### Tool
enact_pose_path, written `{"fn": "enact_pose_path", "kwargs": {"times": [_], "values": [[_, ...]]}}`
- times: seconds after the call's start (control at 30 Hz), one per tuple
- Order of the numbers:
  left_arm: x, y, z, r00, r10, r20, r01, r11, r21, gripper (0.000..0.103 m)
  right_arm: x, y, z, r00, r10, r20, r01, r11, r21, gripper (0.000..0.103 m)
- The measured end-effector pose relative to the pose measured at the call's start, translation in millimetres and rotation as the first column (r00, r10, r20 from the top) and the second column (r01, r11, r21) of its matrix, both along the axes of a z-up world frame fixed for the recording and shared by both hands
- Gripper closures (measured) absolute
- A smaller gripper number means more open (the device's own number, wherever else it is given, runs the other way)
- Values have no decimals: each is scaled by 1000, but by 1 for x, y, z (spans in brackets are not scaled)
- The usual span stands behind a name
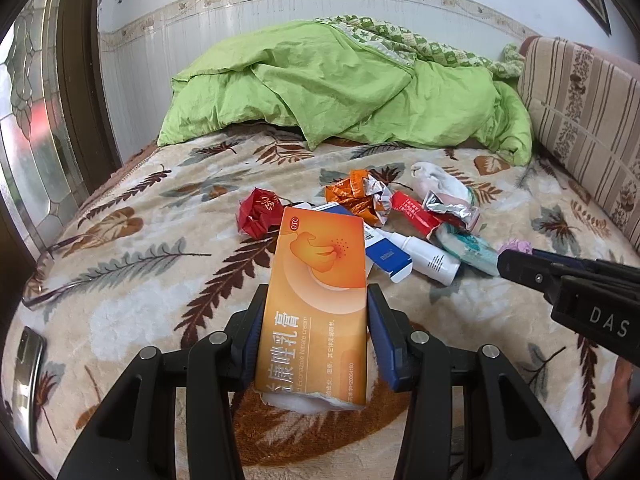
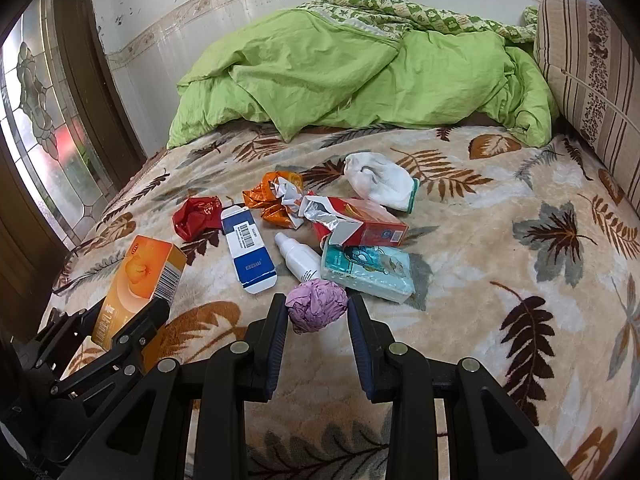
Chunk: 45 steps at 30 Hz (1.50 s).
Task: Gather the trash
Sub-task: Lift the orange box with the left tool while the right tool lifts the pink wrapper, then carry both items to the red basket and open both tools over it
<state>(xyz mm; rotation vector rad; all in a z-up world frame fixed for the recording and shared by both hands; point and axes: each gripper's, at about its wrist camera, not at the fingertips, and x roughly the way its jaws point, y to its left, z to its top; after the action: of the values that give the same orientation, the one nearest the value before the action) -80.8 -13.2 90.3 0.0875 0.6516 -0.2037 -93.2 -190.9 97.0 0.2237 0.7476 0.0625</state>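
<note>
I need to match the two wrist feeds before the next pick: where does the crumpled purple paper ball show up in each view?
Left wrist view: the purple paper ball peeks out at the right edge of the trash pile, mostly hidden behind the right gripper's fingers.
Right wrist view: bottom centre, between the right gripper fingers.
Shared landmark: the teal tissue pack beside the ball.

We see the left gripper [image 1: 316, 300] built of matte black angular links with round silver pivot screws and dark blue pads on its fingers [image 1: 380, 320]. The right gripper [image 2: 318, 312] matches it, and white letters "DAS" mark its black body at right of the left view.
</note>
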Motion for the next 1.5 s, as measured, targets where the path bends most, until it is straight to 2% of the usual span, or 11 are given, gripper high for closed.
{"fn": "enact_pose_path", "kwargs": {"times": [0.13,0.23,0.47,0.6,0.73,0.83,0.93,1.13,1.27,1.33,1.5], "values": [[-4,8,2,1000,-17,-10,16,998,-53,58,-5,-4,4,1000,-17,7,17,1000,25,70],[-11,9,4,999,-30,-14,29,998,-63,58,-14,-5,10,999,-28,18,27,998,48,70],[-39,0,16,989,-140,-42,133,980,-147,58,-68,-18,16,999,-38,9,36,988,147,70],[-63,-25,22,970,-237,-55,226,962,-154,58,-111,-43,22,998,-58,2,57,976,209,70],[-92,-61,35,933,-356,-42,347,926,-151,58,-158,-83,31,991,-130,0,127,963,237,70],[-115,-92,44,888,-458,-42,446,881,-159,58,-196,-118,36,977,-214,-4,209,949,237,70],[-137,-126,51,825,-562,-59,547,820,-169,58,-238,-157,38,949,-316,-16,310,919,243,70],[-175,-195,59,680,-727,-94,701,683,-205,58,-316,-218,40,871,-489,-46,484,839,249,70],[-203,-239,57,577,-805,-138,769,592,-241,58,-349,-243,40,828,-557,-56,552,796,247,70],[-213,-258,52,544,-824,-160,788,567,-240,58,-358,-252,37,814,-577,-67,573,779,257,70],[-230,-293,40,489,-848,-203,818,527,-230,57,-368,-268,28,786,-611,-91,611,747,262,69]]}}
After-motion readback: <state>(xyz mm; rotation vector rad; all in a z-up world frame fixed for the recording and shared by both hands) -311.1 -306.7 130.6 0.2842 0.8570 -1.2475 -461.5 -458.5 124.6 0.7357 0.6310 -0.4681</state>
